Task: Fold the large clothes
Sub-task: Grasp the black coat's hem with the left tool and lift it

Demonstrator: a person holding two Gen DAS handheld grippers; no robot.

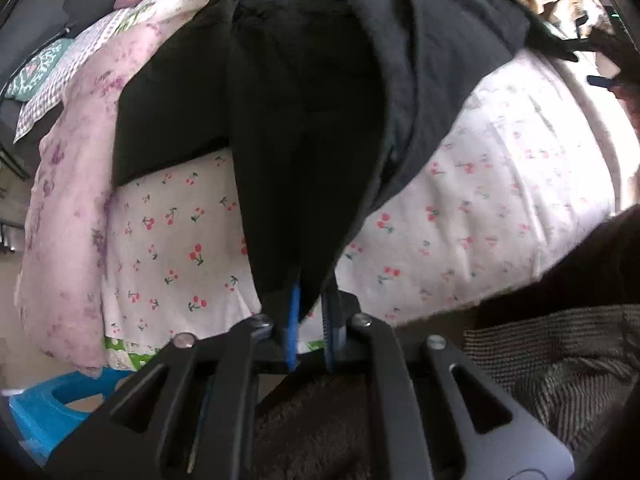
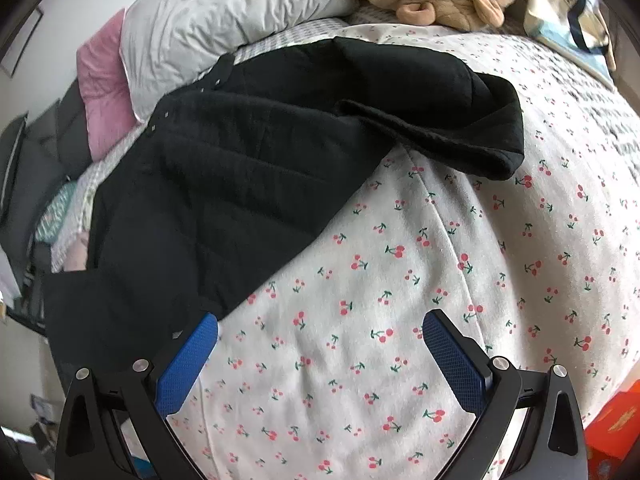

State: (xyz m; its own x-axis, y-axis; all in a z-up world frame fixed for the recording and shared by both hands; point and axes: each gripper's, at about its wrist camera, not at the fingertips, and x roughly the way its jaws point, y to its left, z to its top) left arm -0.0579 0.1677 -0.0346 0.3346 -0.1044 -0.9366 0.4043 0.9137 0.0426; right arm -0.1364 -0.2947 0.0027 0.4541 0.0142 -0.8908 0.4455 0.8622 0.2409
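Both left fingers (image 1: 294, 312) on black garment (image 1: 304, 140)

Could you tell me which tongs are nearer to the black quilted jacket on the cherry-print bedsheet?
Left. The left tongs are shut on a fold of the black quilted jacket. The right tongs stand open over the cherry-print bedsheet, beside the jacket's hem.

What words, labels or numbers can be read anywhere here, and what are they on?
None can be read.
Tote bag at the far corner of the bed: dark marks near its top edge, too small and blurred to read.
Black garment: no tag or print shows.
Cherry-print sheet: pattern only, no words.
Orange box at the frame edge: no readable print.
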